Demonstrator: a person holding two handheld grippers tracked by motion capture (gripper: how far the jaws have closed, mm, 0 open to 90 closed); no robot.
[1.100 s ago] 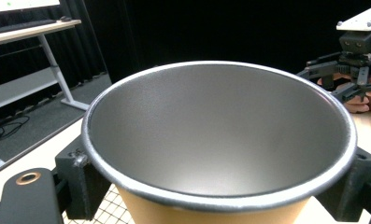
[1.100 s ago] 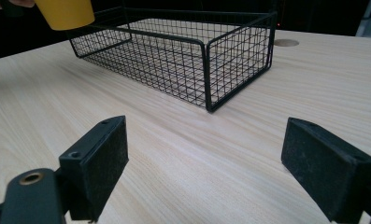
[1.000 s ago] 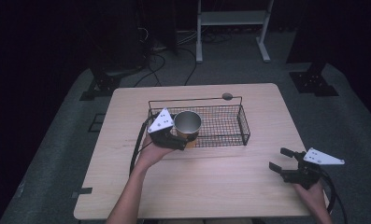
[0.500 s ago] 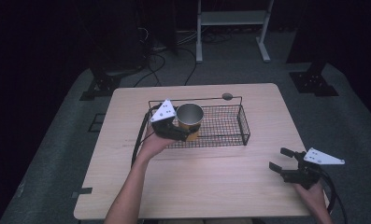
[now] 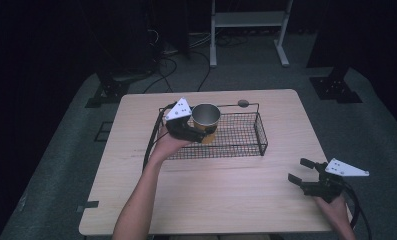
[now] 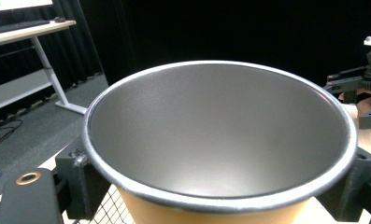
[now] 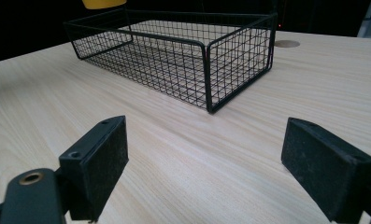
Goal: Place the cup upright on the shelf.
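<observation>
From the high view I see my left gripper point(image 5: 193, 131) over the left end of the black wire basket point(image 5: 246, 145), its jaws clamped on a cup point(image 5: 206, 120) that is metal inside and orange outside. The cup stands upright with its mouth facing up, held above the basket's left part; whether its base touches the mesh floor I cannot tell. The basket sits on the far half of the wooden table point(image 5: 221, 200). My right gripper point(image 5: 302, 172) hovers low near the table's near right corner, well apart from the basket, jaws spread with nothing between them.

In the left gripper view the cup point(image 6: 220, 140) sits right before the camera, its silver rim and bare interior facing me, with a black jaw pressed against each side of the orange wall. The right gripper point(image 6: 356, 95) shows at the far right edge.

In the right gripper view my jaws stand wide apart over bare table point(image 7: 183, 172). The basket point(image 7: 174, 60) lies ahead, and the cup's orange bottom point(image 7: 103, 3) shows at the top edge, above the basket's far corner.
</observation>
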